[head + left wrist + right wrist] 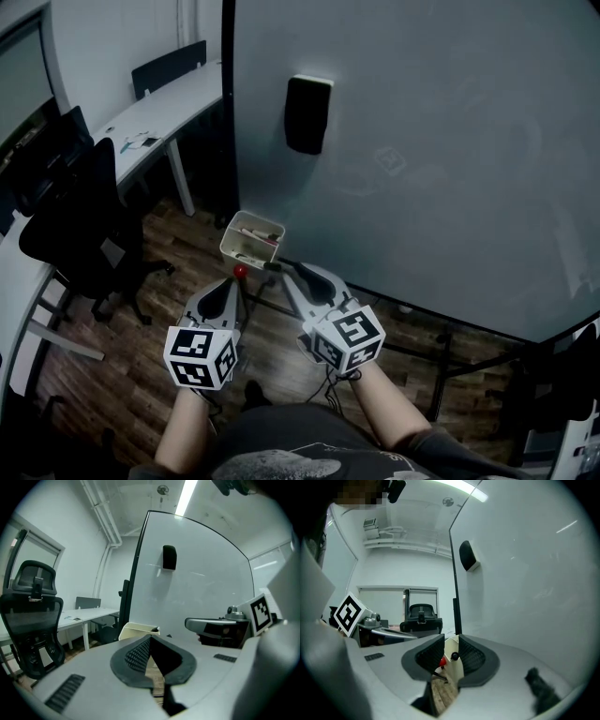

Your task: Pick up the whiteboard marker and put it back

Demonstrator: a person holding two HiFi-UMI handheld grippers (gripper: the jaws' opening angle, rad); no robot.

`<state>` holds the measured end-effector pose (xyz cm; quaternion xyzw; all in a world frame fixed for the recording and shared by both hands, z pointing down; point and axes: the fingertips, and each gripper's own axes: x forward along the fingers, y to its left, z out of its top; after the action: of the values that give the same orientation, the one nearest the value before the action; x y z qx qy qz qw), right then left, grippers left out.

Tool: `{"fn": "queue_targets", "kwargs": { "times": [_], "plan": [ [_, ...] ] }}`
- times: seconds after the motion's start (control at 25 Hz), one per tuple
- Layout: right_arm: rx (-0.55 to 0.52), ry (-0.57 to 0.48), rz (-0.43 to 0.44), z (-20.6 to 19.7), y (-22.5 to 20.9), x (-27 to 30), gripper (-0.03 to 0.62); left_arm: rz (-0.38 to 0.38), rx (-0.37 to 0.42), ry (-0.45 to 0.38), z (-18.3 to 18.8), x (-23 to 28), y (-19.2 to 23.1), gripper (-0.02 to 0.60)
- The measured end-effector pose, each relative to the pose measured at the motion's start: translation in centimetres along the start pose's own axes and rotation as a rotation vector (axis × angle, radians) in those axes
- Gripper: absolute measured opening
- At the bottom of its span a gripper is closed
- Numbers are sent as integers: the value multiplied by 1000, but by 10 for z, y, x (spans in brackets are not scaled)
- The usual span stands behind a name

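A small white tray (249, 225) hangs at the whiteboard's lower left corner with a few small items in it; I cannot single out a whiteboard marker among them. My left gripper (228, 284) is held just below the tray, its jaws shut with nothing between them (150, 639). Beside it, my right gripper (286, 272) points at the tray with its jaws open and empty (451, 641). Through their gap I see the tray (454, 668), a red knob (442, 661) and a black knob (454, 656).
A large whiteboard (441, 159) on a stand fills the right, with a black eraser (307, 114) stuck to it. Black office chairs (80, 220) and white desks (155, 117) stand to the left on a wooden floor. A red knob (240, 271) sits under the tray.
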<state>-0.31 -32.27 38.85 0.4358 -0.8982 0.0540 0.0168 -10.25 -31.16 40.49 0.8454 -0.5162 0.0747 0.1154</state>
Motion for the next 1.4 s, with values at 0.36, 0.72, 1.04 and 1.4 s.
{"fn": "queue_targets", "kwargs": {
  "times": [0.36, 0.72, 1.04, 1.4],
  "plan": [
    [10, -21, -24, 3, 3, -49, 46, 10, 13, -26, -2, -27, -40, 12],
    [39, -4, 13, -13, 24, -108, 28, 29, 16, -18, -22, -67, -87, 12],
    [-41, 76, 113, -25, 61, -150, 22, 33, 29, -12, -37, -100, -124, 12],
    [-12, 93, 125, -34, 74, -185, 21, 49, 26, -34, -39, -126, -152, 12]
  ]
}}
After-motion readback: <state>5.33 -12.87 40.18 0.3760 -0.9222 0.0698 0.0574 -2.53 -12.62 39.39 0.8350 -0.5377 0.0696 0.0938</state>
